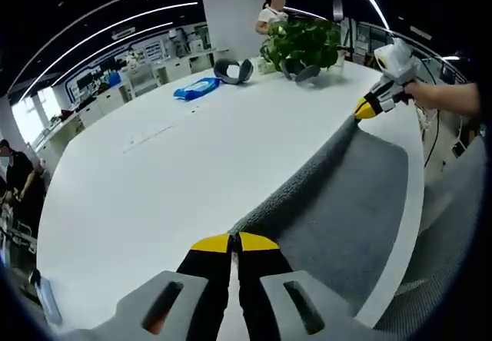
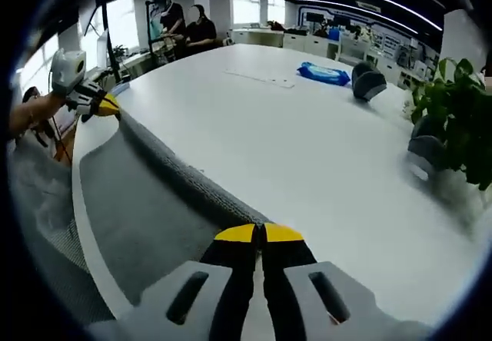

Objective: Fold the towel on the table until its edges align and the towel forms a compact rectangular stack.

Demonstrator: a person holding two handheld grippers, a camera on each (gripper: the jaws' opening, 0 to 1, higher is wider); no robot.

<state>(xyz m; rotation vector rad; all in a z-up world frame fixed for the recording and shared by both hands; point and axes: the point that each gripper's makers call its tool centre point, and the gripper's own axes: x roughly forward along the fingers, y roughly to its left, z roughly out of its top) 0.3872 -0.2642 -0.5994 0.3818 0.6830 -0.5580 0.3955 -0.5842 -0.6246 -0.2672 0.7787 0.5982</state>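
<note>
Here we see the left claw [image 1: 234, 242] and right claw [image 2: 259, 233] each clamped on the grey towel [image 1: 346, 195], its folded edge stretched between them on the white table [image 1: 177, 164].

- We see a bright, evenly lit office; ceiling light strips [image 1: 131, 20] curve above the white table [image 1: 169, 164].
- Daylight from windows [image 2: 115, 18] behind the table blows out to white.
- The tabletop shows soft sheen, with faint shadow under the plant [image 2: 453, 118].
- Fisheye bending and blur grow toward each view's edge.
</note>
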